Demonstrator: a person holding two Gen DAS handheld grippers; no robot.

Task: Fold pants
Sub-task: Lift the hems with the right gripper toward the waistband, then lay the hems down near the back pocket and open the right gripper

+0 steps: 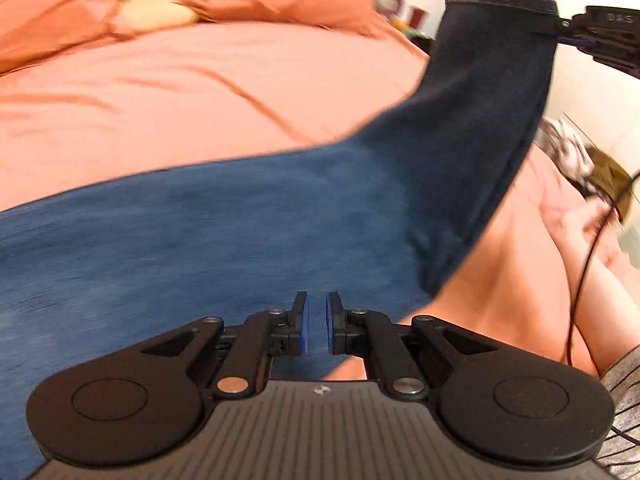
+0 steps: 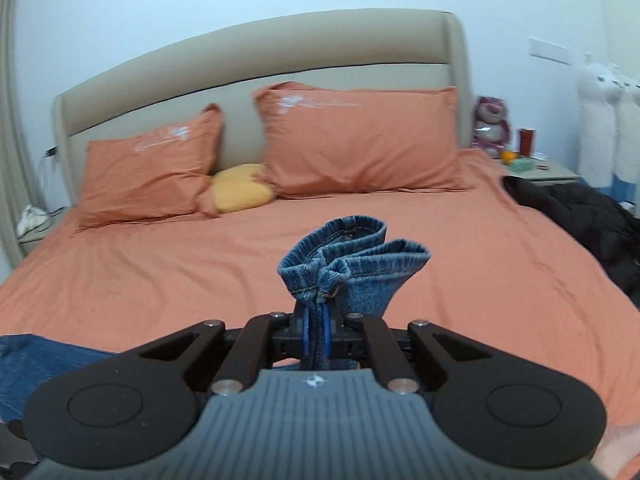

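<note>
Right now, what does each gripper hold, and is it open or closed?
Left gripper: nearly closed, holding nothing.
Right gripper: closed on the hem of the blue denim pants.

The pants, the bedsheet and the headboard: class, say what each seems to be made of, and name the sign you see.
Pants: blue denim, matte; ribbed weave and stitched hems show where the right gripper clamps them.
Bedsheet: orange woven cloth, probably cotton; soft creases, no shine.
Headboard: beige padded covering, smooth with a faint sheen; leather or imitation, cannot tell which.

Blue denim pants [image 1: 240, 220] on bed, leg hems lifted.
</note>
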